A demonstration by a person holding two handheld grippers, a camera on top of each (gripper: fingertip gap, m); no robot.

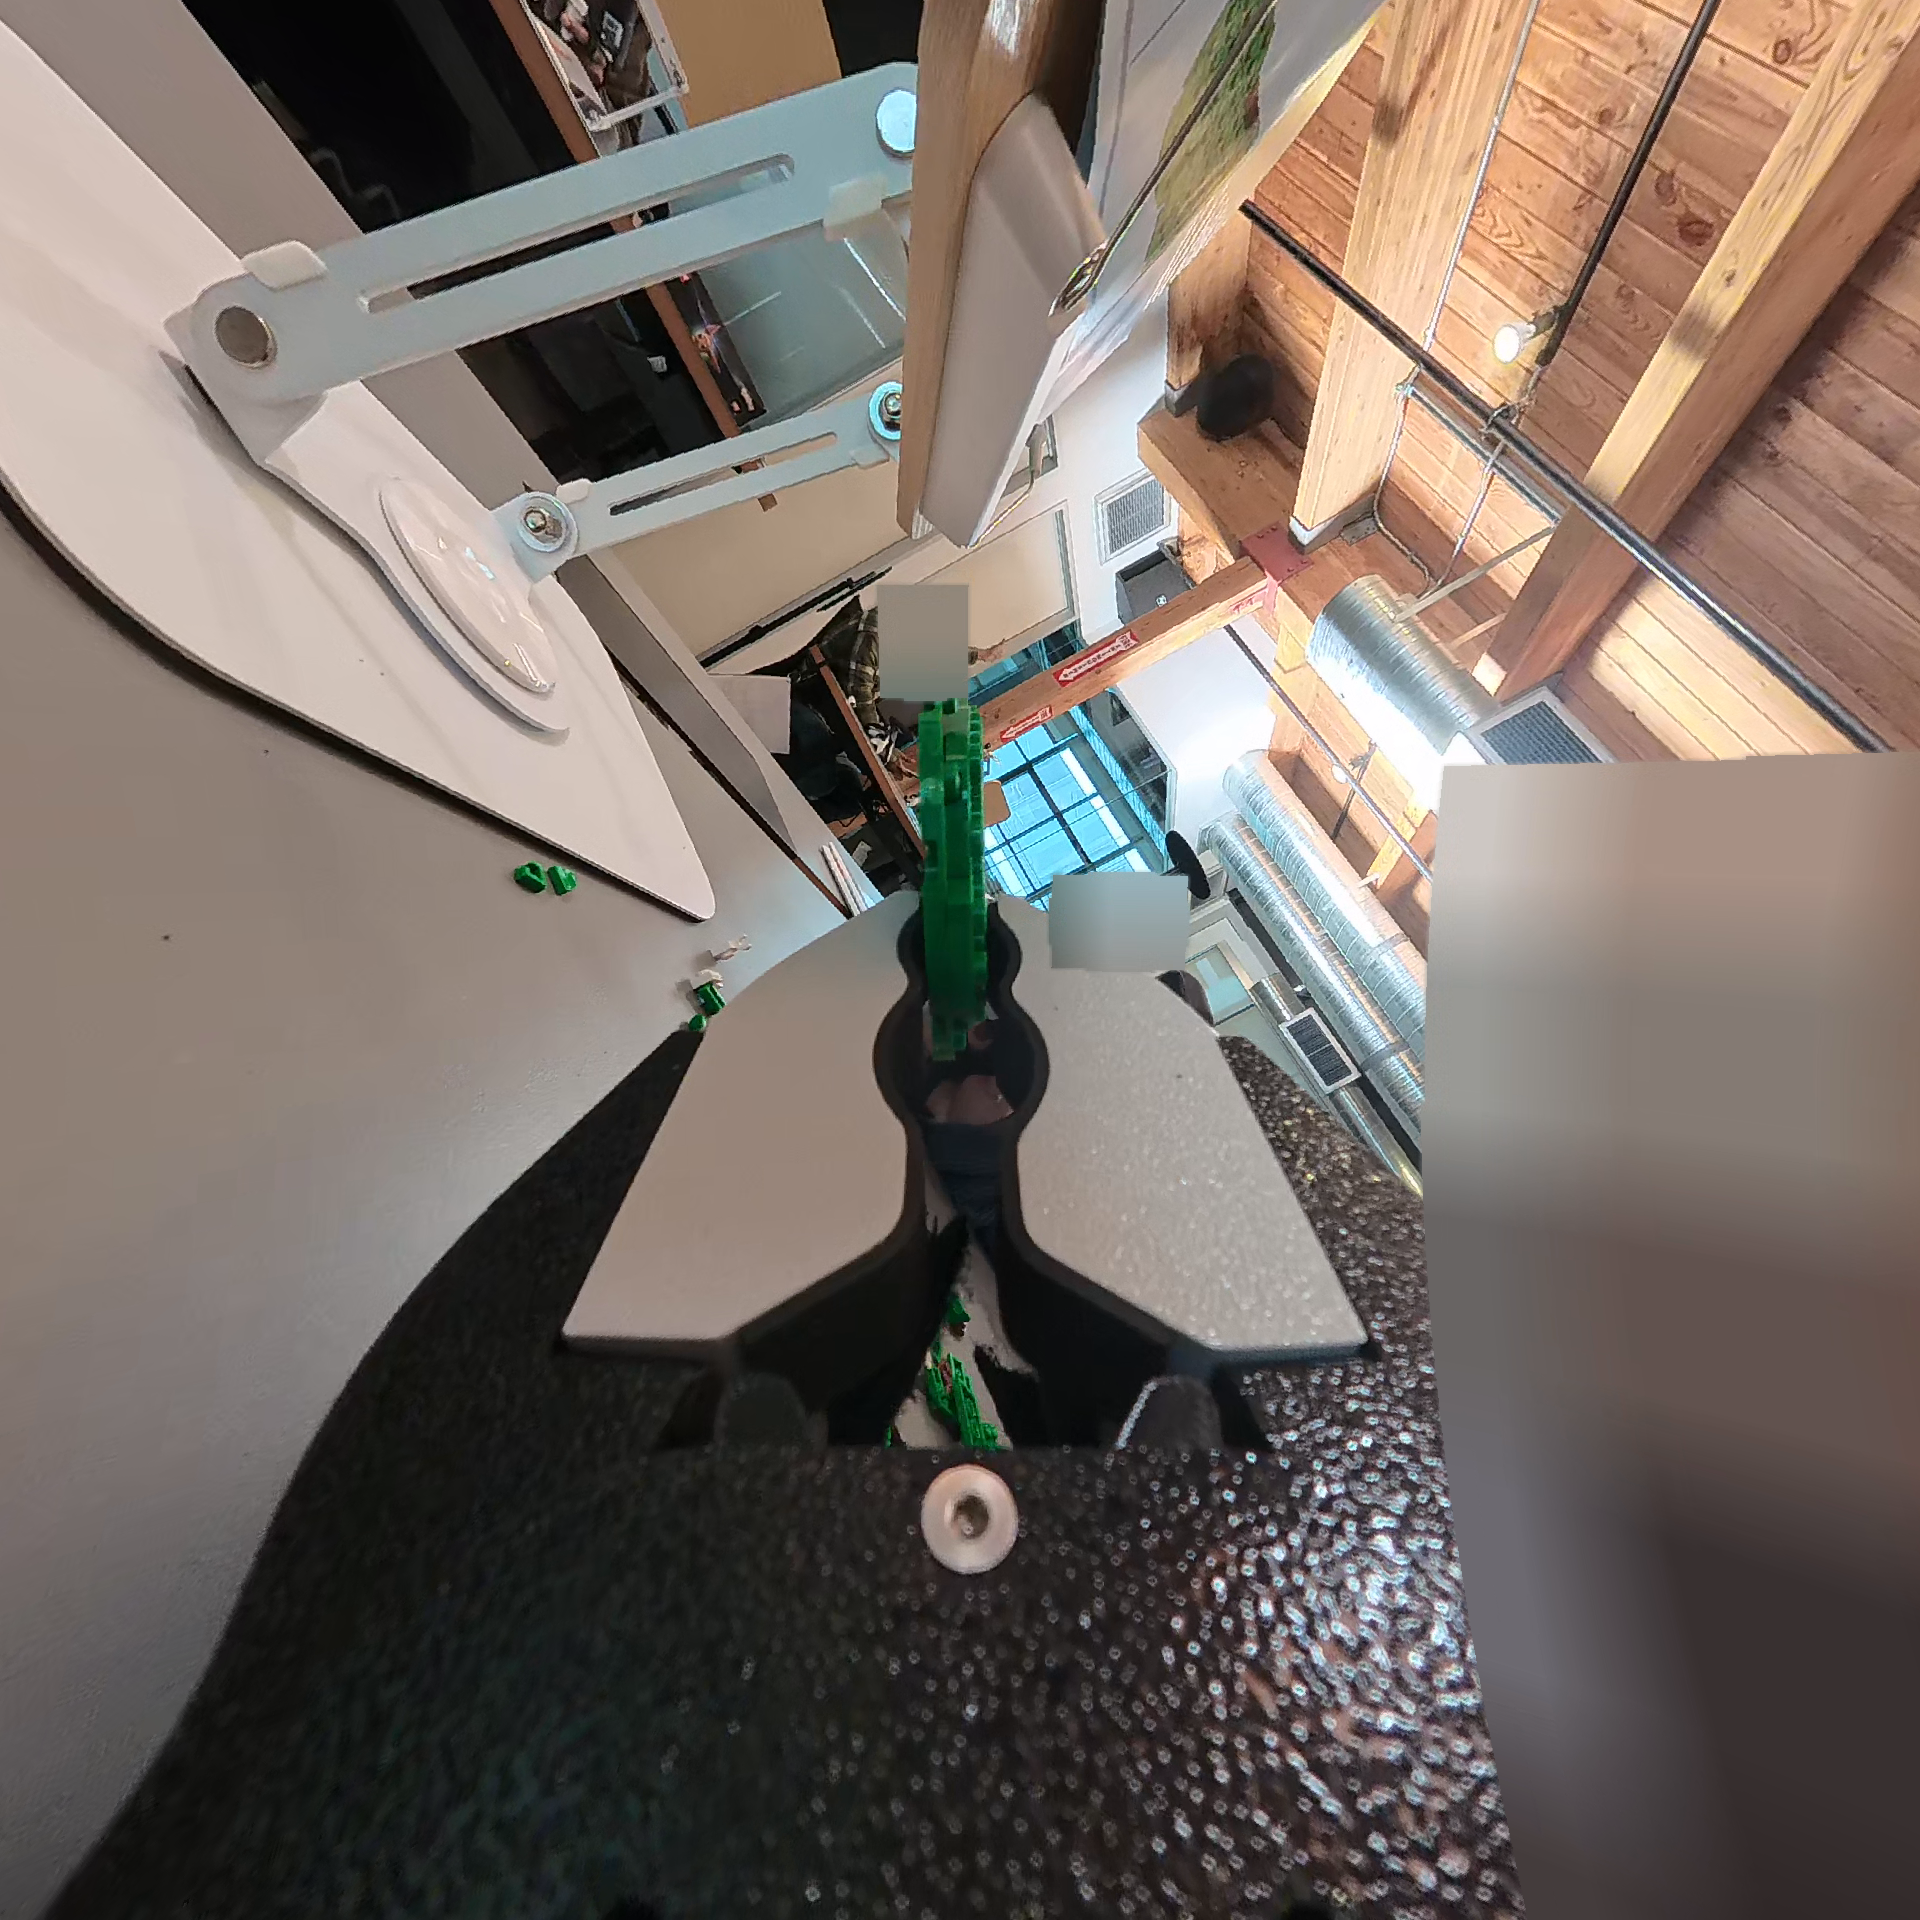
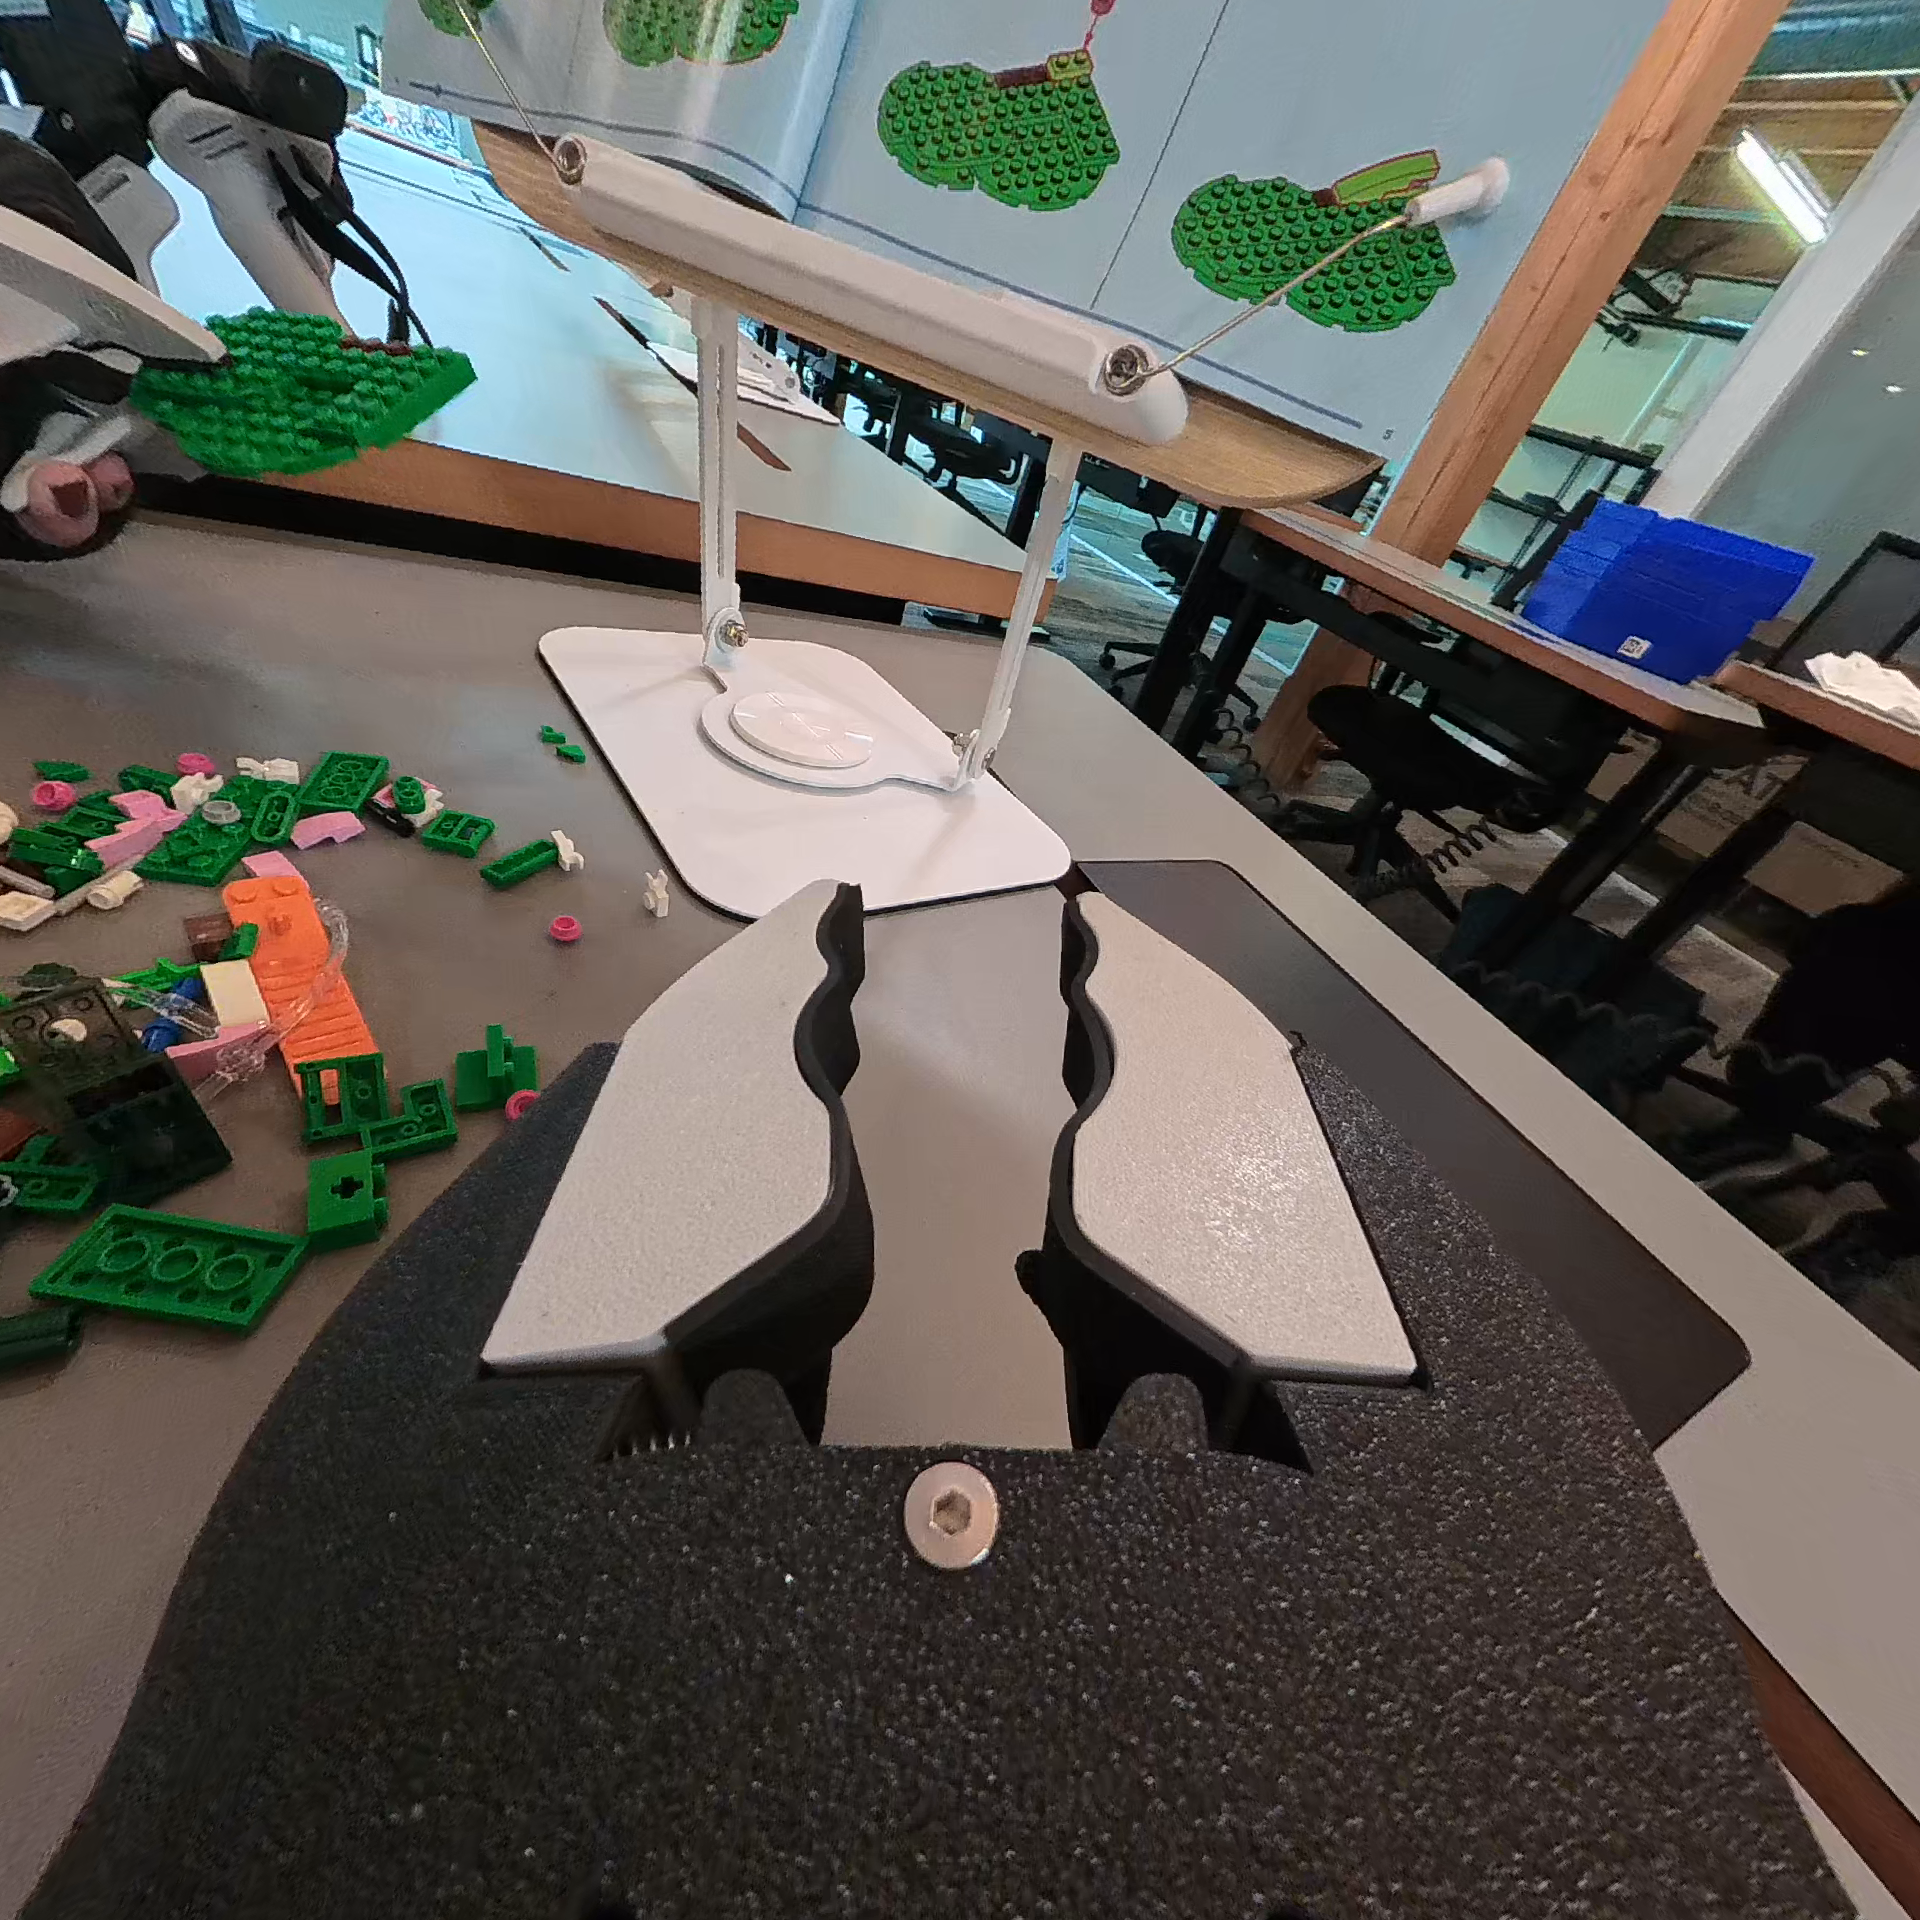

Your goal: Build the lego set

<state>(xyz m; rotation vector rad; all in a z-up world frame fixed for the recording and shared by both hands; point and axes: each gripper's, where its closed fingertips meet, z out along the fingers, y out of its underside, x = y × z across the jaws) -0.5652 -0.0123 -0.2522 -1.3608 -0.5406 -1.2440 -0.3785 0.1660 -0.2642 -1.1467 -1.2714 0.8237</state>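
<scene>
Holding the green lego base up off the surface, the left tongs are clamped on its edge, likely to free its studs for adding bricks. The right tongs hover apart and empty beside the loose pieces, probably ready to pick one.

Our left gripper sits at the centre of the left wrist view, rolled sideways and lifted, its fingers closed tight on a green plate assembly. Our right gripper sits low and centred in the right wrist view, its fingers spread apart and empty.
</scene>
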